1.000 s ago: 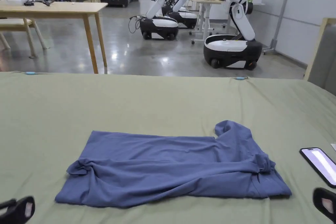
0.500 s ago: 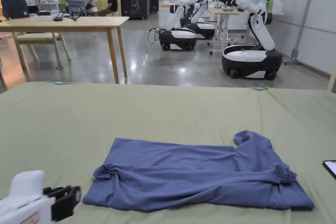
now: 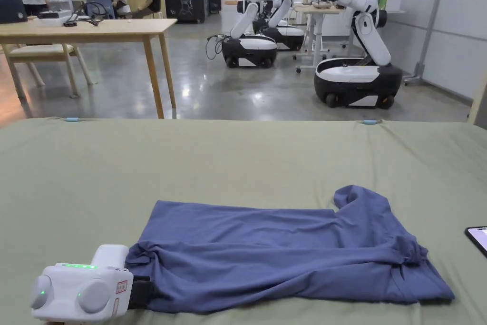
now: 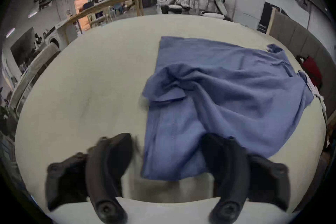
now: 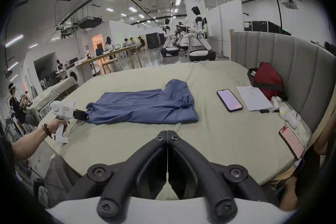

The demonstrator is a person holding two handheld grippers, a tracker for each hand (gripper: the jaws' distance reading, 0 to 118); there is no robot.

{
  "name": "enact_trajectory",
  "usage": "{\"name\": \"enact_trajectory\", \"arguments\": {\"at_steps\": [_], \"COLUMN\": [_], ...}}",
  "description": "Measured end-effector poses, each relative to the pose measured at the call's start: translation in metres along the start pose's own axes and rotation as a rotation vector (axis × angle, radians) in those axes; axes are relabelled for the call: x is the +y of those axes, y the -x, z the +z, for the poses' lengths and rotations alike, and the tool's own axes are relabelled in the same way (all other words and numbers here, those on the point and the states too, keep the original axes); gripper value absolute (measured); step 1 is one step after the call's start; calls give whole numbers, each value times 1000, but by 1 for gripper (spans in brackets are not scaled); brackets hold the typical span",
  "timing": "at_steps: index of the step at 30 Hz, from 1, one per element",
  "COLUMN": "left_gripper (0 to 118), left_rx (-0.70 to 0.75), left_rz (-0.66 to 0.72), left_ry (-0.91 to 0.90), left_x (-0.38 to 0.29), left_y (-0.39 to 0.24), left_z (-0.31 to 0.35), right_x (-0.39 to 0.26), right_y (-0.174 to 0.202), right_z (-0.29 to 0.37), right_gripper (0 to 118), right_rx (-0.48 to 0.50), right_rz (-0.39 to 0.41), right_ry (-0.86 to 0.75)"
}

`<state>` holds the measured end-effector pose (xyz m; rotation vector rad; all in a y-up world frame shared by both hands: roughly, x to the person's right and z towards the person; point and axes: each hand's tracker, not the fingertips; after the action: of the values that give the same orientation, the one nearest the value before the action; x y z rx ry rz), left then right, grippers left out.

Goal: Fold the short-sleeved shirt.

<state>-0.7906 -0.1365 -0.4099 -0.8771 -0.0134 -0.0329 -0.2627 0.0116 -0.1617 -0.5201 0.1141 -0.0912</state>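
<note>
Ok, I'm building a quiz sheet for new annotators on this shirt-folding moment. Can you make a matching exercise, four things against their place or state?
Things:
1. left tongs
2. right tongs
3. blue shirt
4. red bag

Place or state:
A. against the padded headboard
B. jaws shut, holding nothing
C. open, at one end of the cloth
D. lying partly folded on the green sheet

Pairs: 1-C, 2-B, 3-D, 4-A
</note>
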Motion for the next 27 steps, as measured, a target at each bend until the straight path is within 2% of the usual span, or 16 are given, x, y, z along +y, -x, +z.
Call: {"name": "enact_trajectory", "arguments": {"at_steps": [2, 6, 11, 12, 13, 14, 15, 16, 17, 20, 23, 25, 26, 27], "left_gripper": [17, 13, 11, 11, 11, 11, 11, 11, 11, 11, 11, 11, 11, 11], "left_rx": [-30, 2, -33, -33, -29, -29, -30, -30, -30, -38, -43, -44, -44, -44], "left_rz": [-62, -75, -65, -65, -68, -68, -68, -69, -68, -61, -55, -55, -55, -54], "left_ry": [-31, -35, -41, -42, -45, -43, -41, -40, -41, -42, -38, -36, -35, -35], "left_x": [-3, -3, -3, -4, -4, -3, -3, -3, -3, -3, -3, -3, -3, -3], "left_y": [-6, -9, -7, -7, -7, -8, -8, -8, -8, -6, -5, -6, -6, -6], "left_z": [7, 7, 10, 10, 10, 10, 10, 10, 10, 11, 10, 10, 10, 10], "right_x": [1, 7, 24, 19, 21, 24, 25, 22, 22, 21, 14, 12, 12, 12], "right_y": [0, -1, -16, -30, -39, -47, -53, -63, -71, -84, -94, -89, -85, -82], "right_z": [-8, -33, -105, -131, -154, -178, -203, -226, -246, -288, -314, -316, -315, -313], "right_gripper": [1, 1, 2, 15, 44, 89, 118, 115, 114, 112, 92, 85, 73, 46], "right_rx": [4, 11, 11, 20, 45, 45, 19, -16, -39, -105, -121, -115, -125, -108], "right_rz": [3, 22, 55, 59, 59, 42, 18, -16, 9, 15, -10, -20, 19, 56], "right_ry": [20, 44, 46, 64, 101, 155, 238, 248, 242, 331, 406, 458, 427, 421]}}
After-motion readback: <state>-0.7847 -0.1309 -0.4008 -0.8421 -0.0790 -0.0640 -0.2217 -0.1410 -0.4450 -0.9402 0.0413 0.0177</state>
